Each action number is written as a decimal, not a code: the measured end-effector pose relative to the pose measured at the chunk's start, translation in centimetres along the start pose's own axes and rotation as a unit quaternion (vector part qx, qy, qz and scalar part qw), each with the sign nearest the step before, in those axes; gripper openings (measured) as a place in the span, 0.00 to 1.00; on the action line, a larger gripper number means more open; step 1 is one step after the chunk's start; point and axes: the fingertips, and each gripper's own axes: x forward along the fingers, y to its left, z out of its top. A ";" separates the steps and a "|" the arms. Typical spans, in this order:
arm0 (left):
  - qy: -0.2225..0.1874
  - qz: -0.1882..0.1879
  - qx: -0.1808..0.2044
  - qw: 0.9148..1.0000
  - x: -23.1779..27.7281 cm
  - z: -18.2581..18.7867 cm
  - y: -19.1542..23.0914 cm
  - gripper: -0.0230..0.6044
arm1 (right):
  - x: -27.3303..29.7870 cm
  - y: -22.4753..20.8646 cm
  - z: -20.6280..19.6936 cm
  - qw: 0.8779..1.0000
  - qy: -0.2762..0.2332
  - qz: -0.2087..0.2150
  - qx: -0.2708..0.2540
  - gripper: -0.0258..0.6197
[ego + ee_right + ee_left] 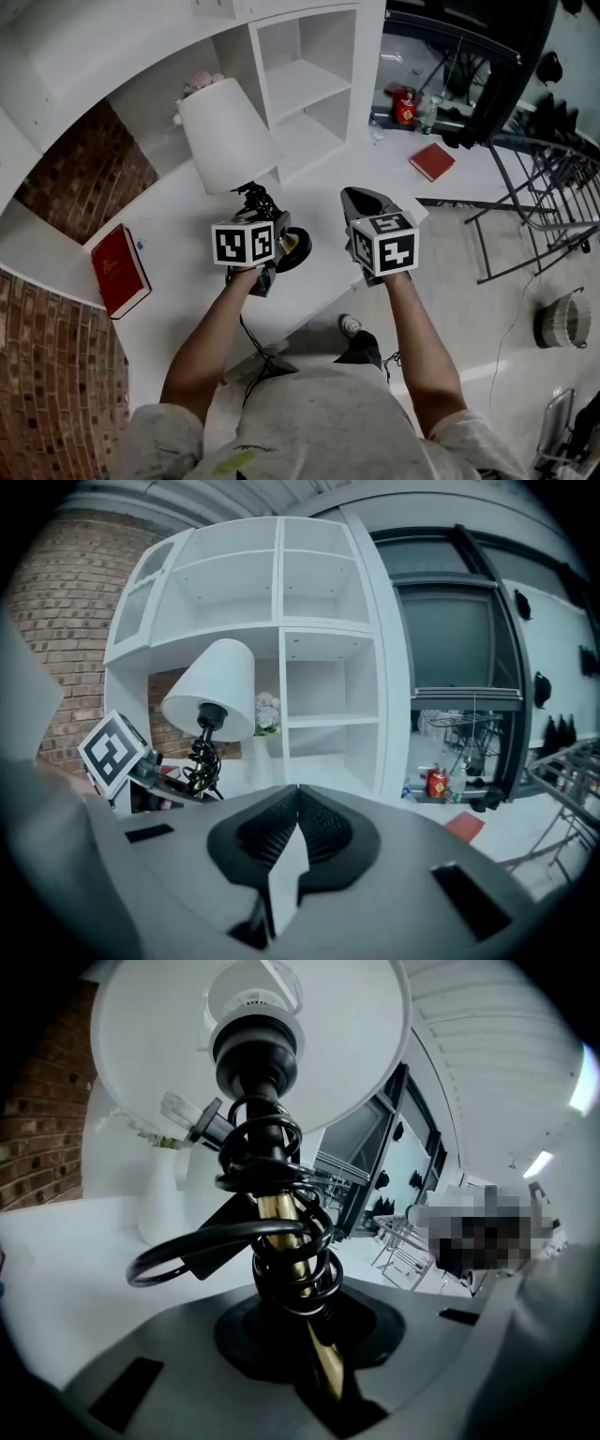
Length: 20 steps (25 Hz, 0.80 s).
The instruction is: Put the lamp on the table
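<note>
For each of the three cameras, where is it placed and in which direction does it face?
Head view: on the person's head, looking steeply down at the table; both forearms, the left gripper and the right gripper show.
Left gripper view: rides the left gripper, looks along its jaws, shut on the lamp stem.
Right gripper view: rides the right gripper, faces the shelf over shut, empty jaws; the left gripper's marker cube shows.
Shared: all three show the lamp.
</note>
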 end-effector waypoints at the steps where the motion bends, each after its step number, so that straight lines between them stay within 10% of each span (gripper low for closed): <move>1: -0.001 -0.005 0.012 1.000 0.4 -0.1 -0.5 0.15 | -0.4 -0.3 -0.3 1.000 0.000 -0.006 0.005 0.05; 20: -0.014 -0.054 0.113 0.992 8.4 -0.8 -6.7 0.14 | -5.4 -5.1 -6.0 0.997 0.038 -0.066 0.017 0.05</move>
